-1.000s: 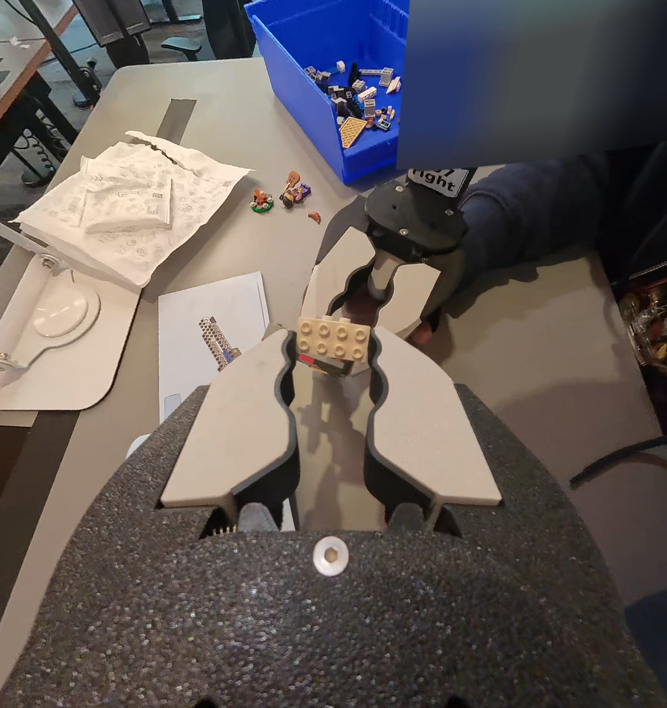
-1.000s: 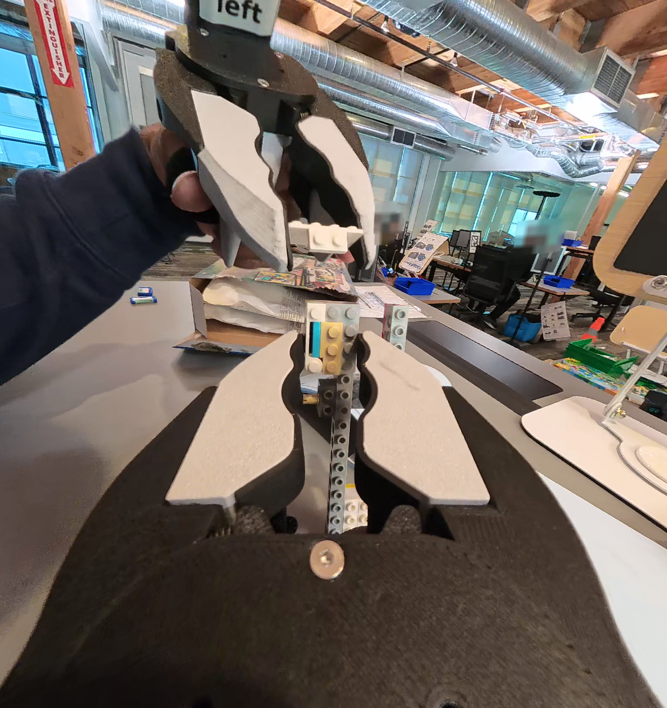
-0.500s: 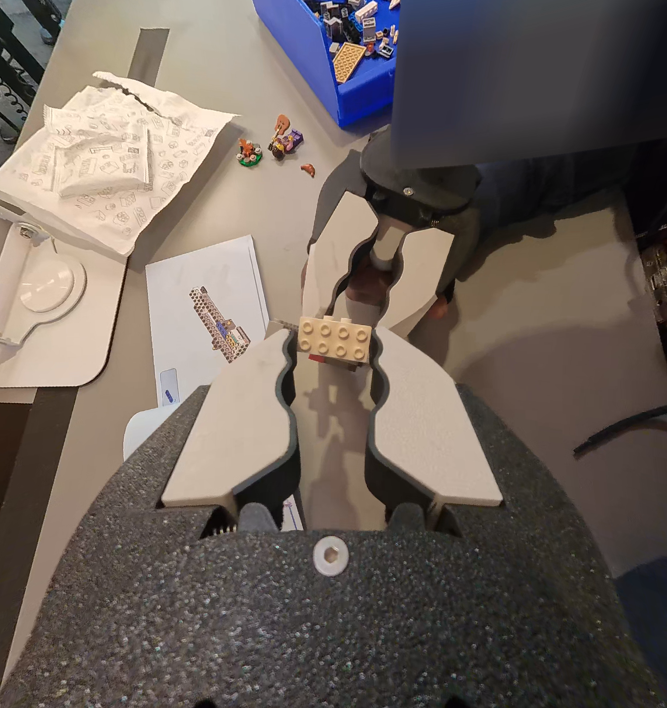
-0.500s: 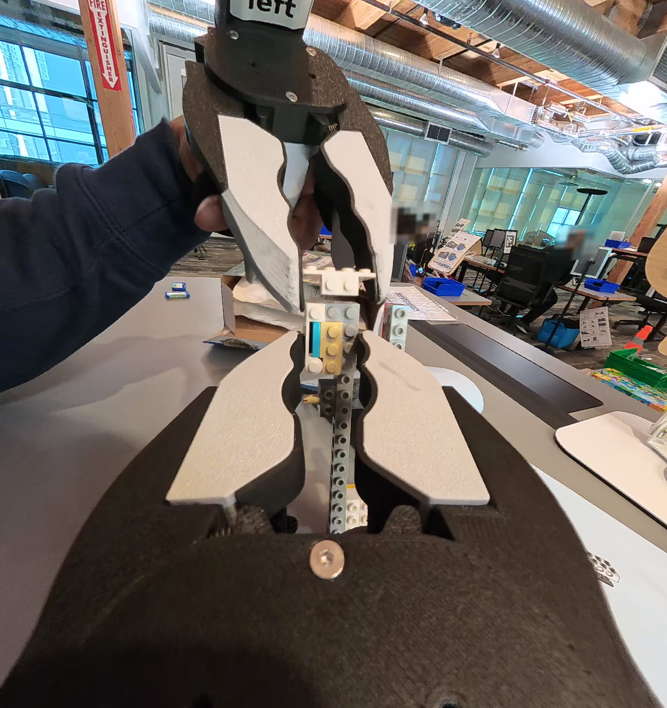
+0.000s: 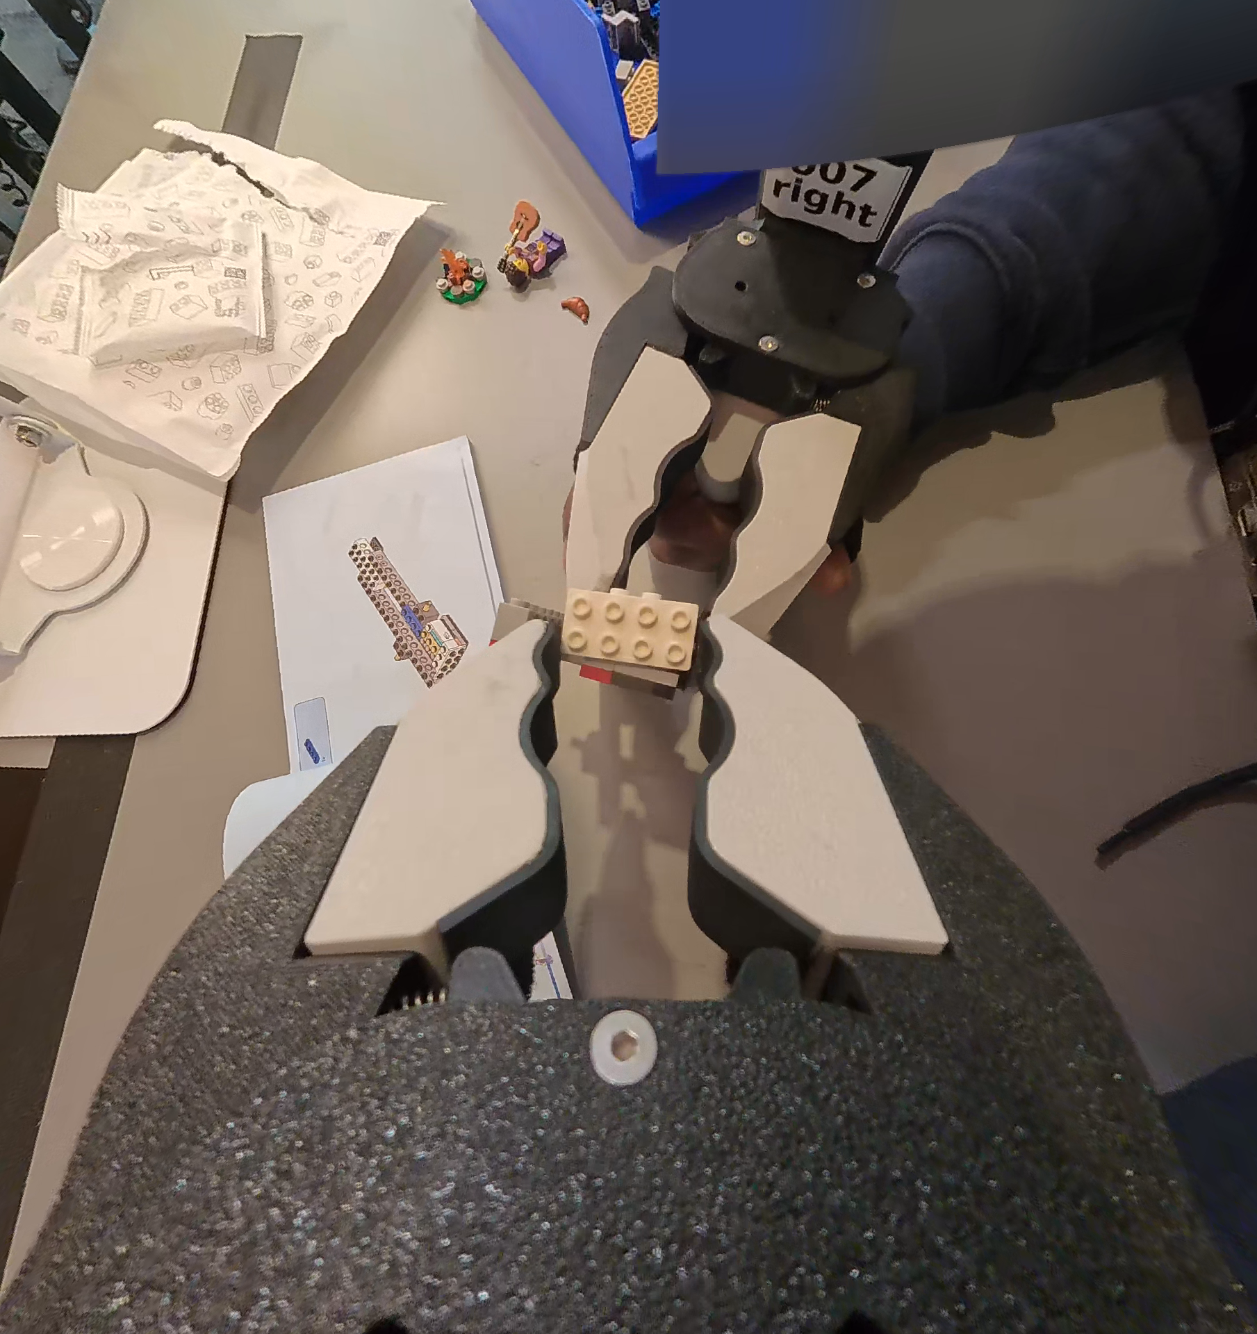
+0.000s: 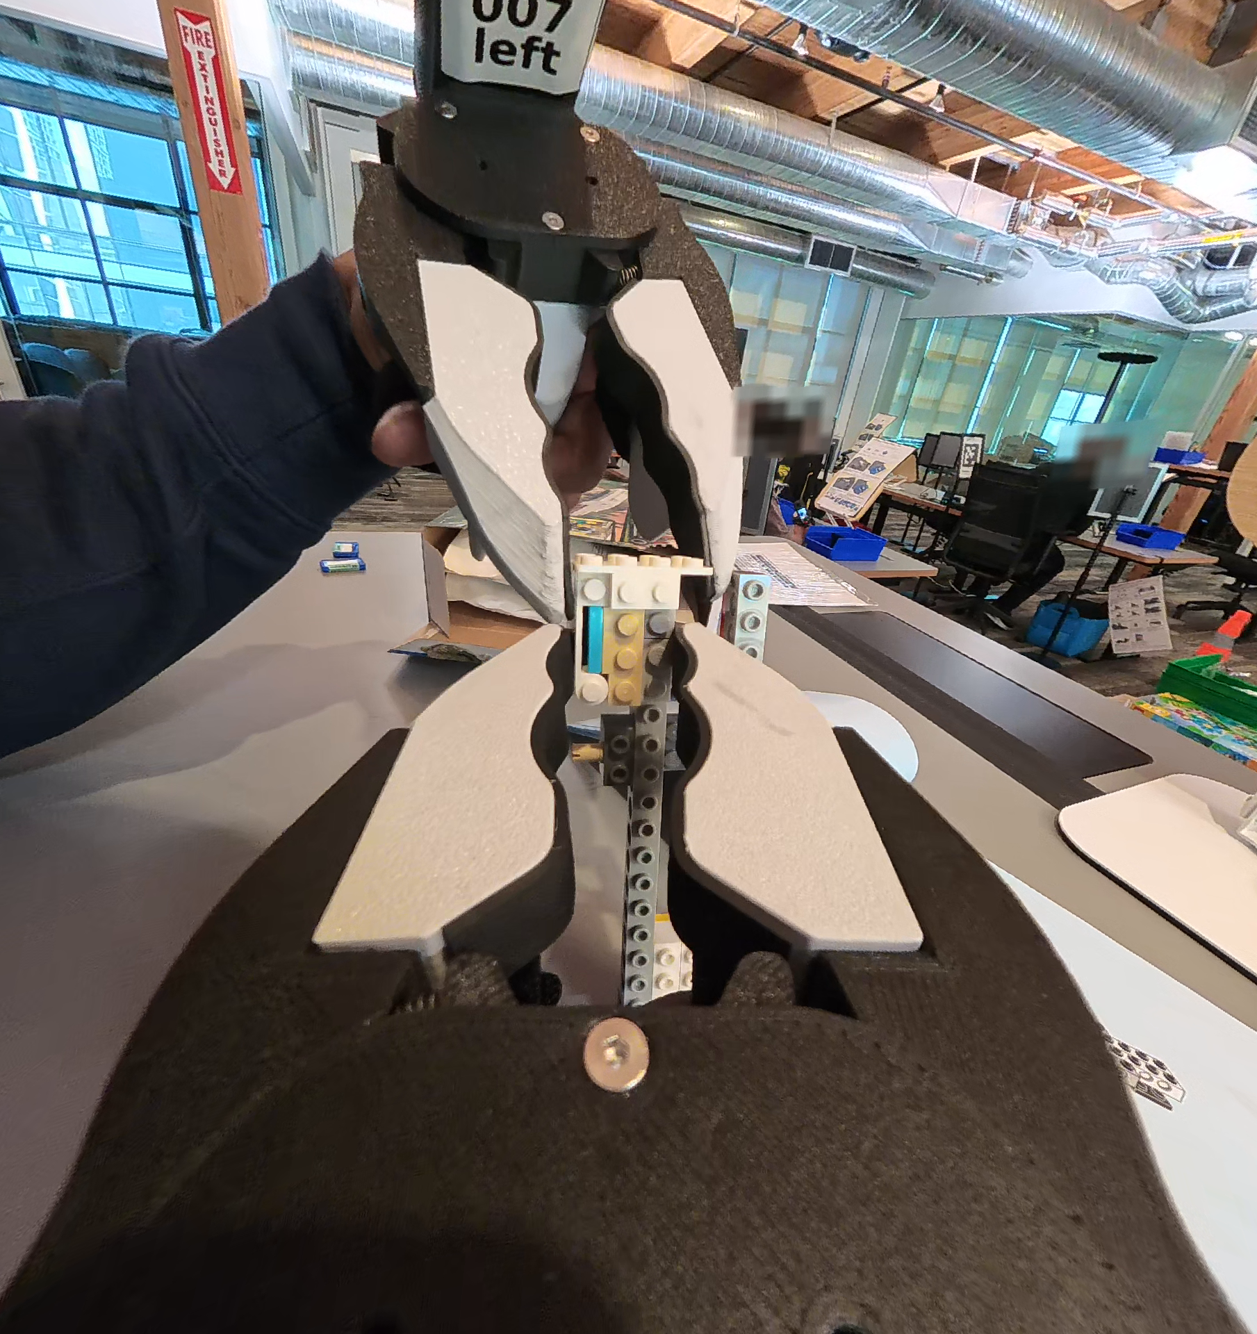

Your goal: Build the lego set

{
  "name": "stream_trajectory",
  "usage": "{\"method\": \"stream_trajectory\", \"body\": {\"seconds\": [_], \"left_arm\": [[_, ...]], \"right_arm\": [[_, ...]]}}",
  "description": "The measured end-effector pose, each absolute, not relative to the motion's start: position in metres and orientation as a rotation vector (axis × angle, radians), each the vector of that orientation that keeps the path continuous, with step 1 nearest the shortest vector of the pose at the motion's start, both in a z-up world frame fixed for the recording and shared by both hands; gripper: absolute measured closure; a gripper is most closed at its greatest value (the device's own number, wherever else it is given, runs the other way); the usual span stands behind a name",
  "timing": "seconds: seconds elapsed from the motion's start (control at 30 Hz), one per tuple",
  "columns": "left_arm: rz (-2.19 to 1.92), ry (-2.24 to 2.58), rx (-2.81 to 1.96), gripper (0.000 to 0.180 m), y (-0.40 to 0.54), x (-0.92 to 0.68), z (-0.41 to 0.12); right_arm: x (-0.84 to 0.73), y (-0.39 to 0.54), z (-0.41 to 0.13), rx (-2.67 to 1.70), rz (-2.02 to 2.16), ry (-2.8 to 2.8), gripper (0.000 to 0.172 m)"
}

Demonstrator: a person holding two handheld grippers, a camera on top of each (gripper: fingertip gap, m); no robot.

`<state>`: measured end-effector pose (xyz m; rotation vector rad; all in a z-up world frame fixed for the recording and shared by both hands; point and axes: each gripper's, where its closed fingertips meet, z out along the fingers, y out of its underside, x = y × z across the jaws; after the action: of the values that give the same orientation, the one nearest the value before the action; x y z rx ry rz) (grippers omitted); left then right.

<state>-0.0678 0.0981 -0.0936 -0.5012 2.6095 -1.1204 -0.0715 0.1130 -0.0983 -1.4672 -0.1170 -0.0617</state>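
The left gripper (image 5: 629, 642) is clamped on a cream eight-stud plate (image 5: 631, 634), a pad pressing each short end. In the right wrist view that plate sits on the top end of the brick assembly (image 6: 622, 650), a stack of white, tan, turquoise and grey pieces on a long grey studded beam (the beam runs back between the fingers toward the camera). The right gripper (image 6: 619, 668) is closed partway on this assembly, its pads against both sides, holding it above the grey table (image 5: 972, 650).

Left of the grippers lies an instruction sheet (image 5: 380, 577) with a drawing of the model, then crumpled printed paper bags (image 5: 178, 303) and a white base plate (image 5: 69, 577). Small loose figures (image 5: 502, 263) lie farther off. The blue bin (image 5: 611, 144) beyond holds loose small bricks, among them a tan studded plate (image 5: 643, 108); a blurred patch hides most of it.
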Motion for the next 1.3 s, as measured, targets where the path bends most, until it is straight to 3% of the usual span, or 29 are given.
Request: {"method": "stream_trajectory", "body": {"seconds": [1.3], "left_arm": [[-1.285,2.421,-0.737,0.124,0.115,-0.05,-0.066]], "right_arm": [[-0.059,0.112,-0.099,-1.468,-0.135,-0.067,0.146]]}}
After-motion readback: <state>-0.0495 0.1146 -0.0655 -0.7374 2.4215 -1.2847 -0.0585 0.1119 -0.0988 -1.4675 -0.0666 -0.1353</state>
